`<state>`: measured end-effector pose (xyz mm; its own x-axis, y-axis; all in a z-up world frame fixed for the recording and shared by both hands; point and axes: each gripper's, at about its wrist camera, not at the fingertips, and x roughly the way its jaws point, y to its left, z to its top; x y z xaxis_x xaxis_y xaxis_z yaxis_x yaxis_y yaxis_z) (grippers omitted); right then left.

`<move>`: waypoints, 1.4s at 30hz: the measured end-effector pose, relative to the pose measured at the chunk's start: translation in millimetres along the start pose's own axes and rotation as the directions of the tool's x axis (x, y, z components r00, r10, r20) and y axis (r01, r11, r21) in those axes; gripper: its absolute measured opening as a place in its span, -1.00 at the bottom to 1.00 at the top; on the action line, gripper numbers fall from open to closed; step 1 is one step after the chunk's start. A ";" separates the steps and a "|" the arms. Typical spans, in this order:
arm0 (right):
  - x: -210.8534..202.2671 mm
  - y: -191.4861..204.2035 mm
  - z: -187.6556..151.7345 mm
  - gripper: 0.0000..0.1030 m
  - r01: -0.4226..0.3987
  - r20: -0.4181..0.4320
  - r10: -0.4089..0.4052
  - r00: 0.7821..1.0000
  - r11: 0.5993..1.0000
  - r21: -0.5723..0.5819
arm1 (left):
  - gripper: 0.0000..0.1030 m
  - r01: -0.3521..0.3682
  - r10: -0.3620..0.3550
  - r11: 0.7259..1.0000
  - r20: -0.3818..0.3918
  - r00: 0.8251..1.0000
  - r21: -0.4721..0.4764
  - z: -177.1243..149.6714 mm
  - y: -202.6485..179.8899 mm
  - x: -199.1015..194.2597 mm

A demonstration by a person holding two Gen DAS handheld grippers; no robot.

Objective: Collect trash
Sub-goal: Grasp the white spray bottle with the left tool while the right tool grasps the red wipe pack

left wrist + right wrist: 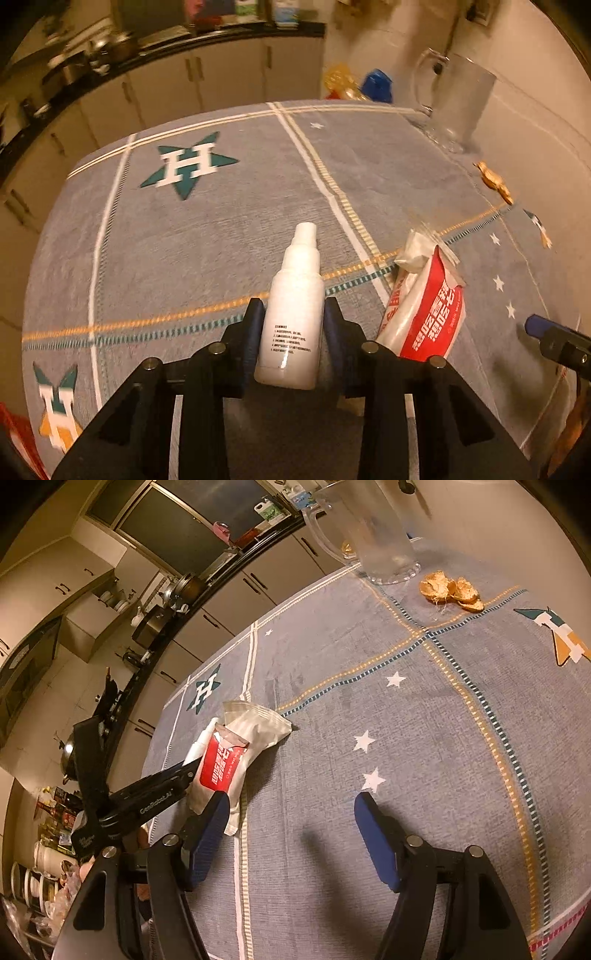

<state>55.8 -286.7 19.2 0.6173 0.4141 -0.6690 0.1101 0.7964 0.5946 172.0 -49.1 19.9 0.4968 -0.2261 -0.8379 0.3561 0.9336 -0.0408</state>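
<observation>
My left gripper (293,314) is shut on a white plastic spray bottle (293,310), its nozzle pointing away, held just above the grey tablecloth (221,229). A red and white torn snack wrapper (424,306) lies just right of it; it also shows in the right wrist view (236,753). My right gripper (291,805) is open and empty over the cloth, its left finger beside the wrapper. Orange peel scraps (452,590) lie near the far edge; they show in the left wrist view (495,181) too.
A clear glass mug (373,535) stands at the table's far edge, beside the peels; it shows in the left wrist view (454,99). Kitchen cabinets and a dark counter (110,66) run behind the table. The left gripper's body (122,797) shows at left.
</observation>
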 end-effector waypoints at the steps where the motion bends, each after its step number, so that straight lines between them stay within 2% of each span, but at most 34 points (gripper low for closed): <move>1: -0.2 0.5 -0.1 0.45 -0.002 0.001 0.002 1.000 1.000 -0.001 | -0.42 -0.009 0.009 1.000 0.008 1.000 -0.017 -2.2 2.3 -3.8; 5: 2.1 5.4 -0.2 0.49 0.012 0.009 -0.012 1.000 1.000 -0.019 | -0.44 -0.066 0.071 0.992 0.043 0.997 -0.109 -19.1 17.5 -32.3; 8: 10.0 6.9 1.0 0.50 0.018 -0.009 -0.019 1.000 1.000 -0.014 | -0.44 -0.084 0.100 0.987 0.109 0.989 -0.139 -33.6 22.8 -59.1; 12: 17.2 9.8 3.3 0.50 -0.003 -0.049 0.005 0.999 1.000 0.026 | -0.44 -0.157 0.193 0.972 0.214 0.958 -0.173 -50.9 26.8 -90.9; 17: 29.8 36.6 13.7 0.50 -0.018 -0.088 0.023 0.996 0.998 0.054 | -0.44 -0.166 0.224 0.962 0.283 0.932 -0.215 -57.6 35.8 -100.4; 21: 52.7 58.3 25.8 0.53 0.012 -0.113 -0.006 0.994 0.998 0.054 | -0.44 -0.168 0.234 0.956 0.277 0.932 -0.243 -58.2 52.2 -94.1; 23: 70.0 66.7 30.7 0.53 0.066 -0.135 -0.059 0.989 0.997 0.045 | -0.44 -0.166 0.239 0.950 0.276 0.931 -0.263 -59.1 60.3 -92.9; 25: 81.6 70.2 33.3 0.53 0.088 -0.136 -0.080 0.987 0.994 0.057 | -0.44 -0.159 0.238 0.947 0.276 0.931 -0.279 -61.2 67.6 -94.5; 29: 97.1 88.9 37.2 0.52 0.161 -0.112 -0.162 0.980 0.987 -0.020 | -0.44 -0.133 0.218 0.943 0.264 0.939 -0.305 -62.8 76.8 -92.1; 30: 102.0 95.2 36.6 0.51 0.202 -0.105 -0.207 0.973 0.978 -0.060 | -0.44 -0.130 0.213 0.944 0.259 0.942 -0.303 -63.4 76.8 -91.3; 31: 104.7 98.1 35.7 0.36 0.219 -0.102 -0.227 0.969 0.972 -0.081 | -0.44 -0.133 0.215 0.944 0.255 0.943 -0.302 -63.5 76.4 -90.2; 32: 107.7 99.0 34.3 0.17 0.223 -0.104 -0.233 0.967 0.970 -0.097 | -0.44 -0.138 0.219 0.944 0.254 0.942 -0.301 -64.1 75.0 -90.1; 35: 107.1 98.3 30.6 0.01 0.228 -0.089 -0.241 0.966 0.964 -0.136 | -0.44 -0.140 0.219 0.945 0.252 0.943 -0.297 -64.5 73.3 -89.7; 39: 93.5 100.0 19.6 -0.05 0.232 -0.052 -0.247 0.968 0.951 -0.203 | -0.44 -0.154 0.230 0.944 0.248 0.941 -0.290 -64.9 71.2 -87.5; 42: 75.4 96.1 6.9 -0.05 0.197 -0.013 -0.206 0.979 0.954 -0.225 | -0.44 -0.167 0.239 0.944 0.243 0.940 -0.284 -65.2 68.8 -85.7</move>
<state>118.3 -182.0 28.9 0.5709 0.2473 -0.7829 0.0514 0.9409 0.3347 102.4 52.7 53.4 0.7444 -0.0569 -0.6653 0.0288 0.9982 -0.0532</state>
